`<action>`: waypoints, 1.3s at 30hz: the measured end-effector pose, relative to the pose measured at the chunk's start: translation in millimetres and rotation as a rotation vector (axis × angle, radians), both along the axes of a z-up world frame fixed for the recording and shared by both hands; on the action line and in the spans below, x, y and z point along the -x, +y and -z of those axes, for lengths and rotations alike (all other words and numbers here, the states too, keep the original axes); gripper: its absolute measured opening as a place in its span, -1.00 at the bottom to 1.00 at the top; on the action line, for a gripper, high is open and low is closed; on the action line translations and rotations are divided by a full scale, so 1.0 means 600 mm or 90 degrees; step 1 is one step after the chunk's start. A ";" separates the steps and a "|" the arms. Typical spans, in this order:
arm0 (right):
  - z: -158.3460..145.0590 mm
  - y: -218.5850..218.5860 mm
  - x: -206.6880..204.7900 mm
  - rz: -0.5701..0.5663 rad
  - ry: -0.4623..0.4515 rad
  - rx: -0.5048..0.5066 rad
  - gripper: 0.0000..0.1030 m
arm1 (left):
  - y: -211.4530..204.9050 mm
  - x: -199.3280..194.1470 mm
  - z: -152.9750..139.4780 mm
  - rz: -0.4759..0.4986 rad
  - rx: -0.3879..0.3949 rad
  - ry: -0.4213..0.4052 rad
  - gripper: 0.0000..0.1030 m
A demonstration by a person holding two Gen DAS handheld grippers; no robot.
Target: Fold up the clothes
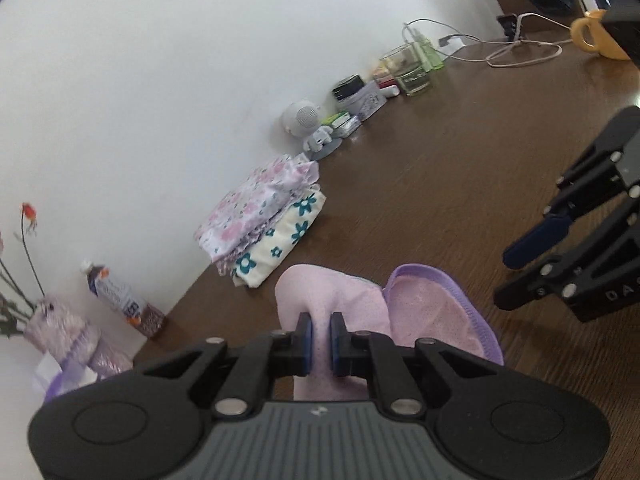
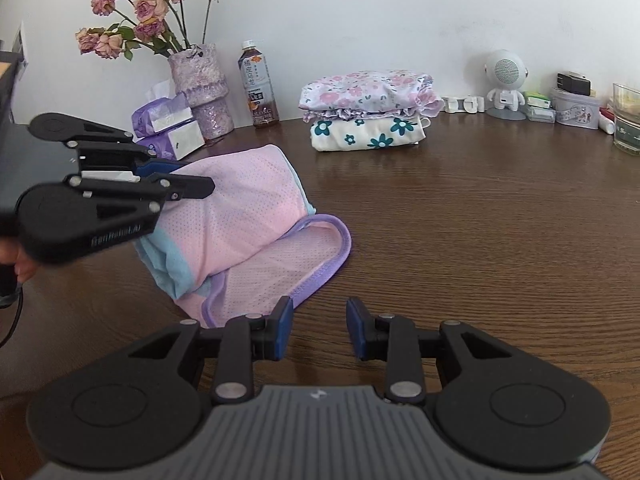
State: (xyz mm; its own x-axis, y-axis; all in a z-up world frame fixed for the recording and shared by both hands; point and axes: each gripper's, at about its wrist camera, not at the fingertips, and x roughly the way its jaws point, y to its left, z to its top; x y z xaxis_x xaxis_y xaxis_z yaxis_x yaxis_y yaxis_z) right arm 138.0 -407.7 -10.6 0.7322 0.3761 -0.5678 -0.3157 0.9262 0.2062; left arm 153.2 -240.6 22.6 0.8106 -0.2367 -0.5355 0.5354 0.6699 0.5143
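Observation:
A pink mesh garment (image 2: 244,216) with purple trim and light blue bands lies partly folded on the brown wooden table (image 2: 480,232). My left gripper (image 1: 320,338) is shut on a fold of this pink garment (image 1: 332,300) and holds it lifted. From the right wrist view the left gripper (image 2: 188,178) comes in from the left over the garment. My right gripper (image 2: 318,328) stands open just in front of the garment's purple hem, with nothing between its fingers. In the left wrist view the right gripper (image 1: 520,276) hangs at the right, apart from the cloth.
Two folded floral garments (image 2: 368,114) are stacked by the wall. Along the wall stand a vase of dried roses (image 2: 200,88), a tea bottle (image 2: 258,84), tissue packs (image 2: 170,128), a small robot figure (image 2: 506,84), tins, a glass (image 2: 628,120), cables and a yellow mug (image 1: 596,36).

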 end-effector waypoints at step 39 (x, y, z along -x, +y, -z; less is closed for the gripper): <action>0.005 0.022 -0.017 0.051 0.018 -0.076 -0.36 | 0.103 -0.002 0.022 0.009 0.303 0.207 -0.37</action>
